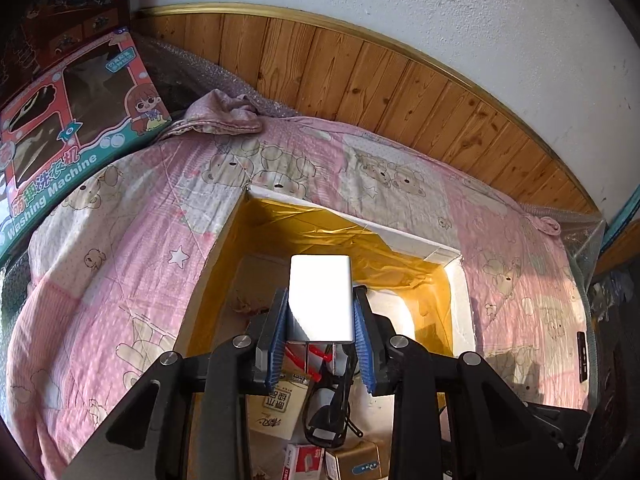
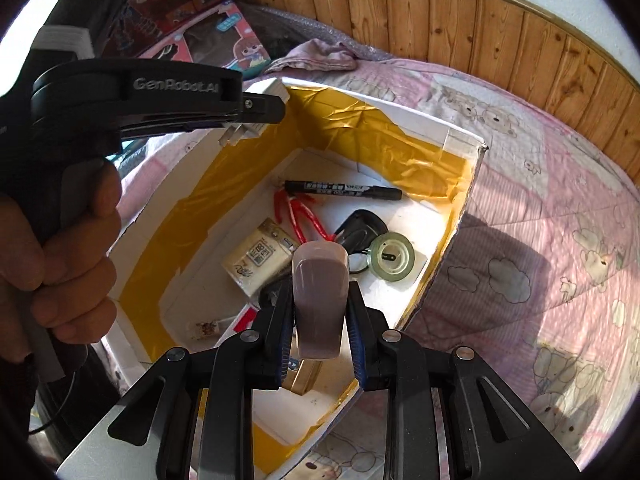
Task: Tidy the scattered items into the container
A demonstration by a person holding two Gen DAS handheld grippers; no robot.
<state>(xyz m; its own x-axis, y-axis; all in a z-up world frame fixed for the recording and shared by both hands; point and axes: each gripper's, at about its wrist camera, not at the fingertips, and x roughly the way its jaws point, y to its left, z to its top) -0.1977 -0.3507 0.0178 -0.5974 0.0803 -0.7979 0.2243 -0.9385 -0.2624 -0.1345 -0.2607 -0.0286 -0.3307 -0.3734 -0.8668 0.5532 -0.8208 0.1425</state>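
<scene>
Both tools are closed up on something right now. The left tool (image 1: 320, 320) has its blue-padded fingers (image 1: 279, 336) clamped on either side of a white charger block (image 1: 320, 298), held out flat in front. The right tool (image 2: 320, 320) pinches a brownish rounded piece (image 2: 319, 304) the same way, pointing downward. From the right wrist view, the person's left hand (image 2: 56, 264) is wrapped tight round the black handle, fingers curled.

Glossy gold foil box lining (image 2: 360, 136), quilted cloth bedspread (image 1: 120, 240)
</scene>
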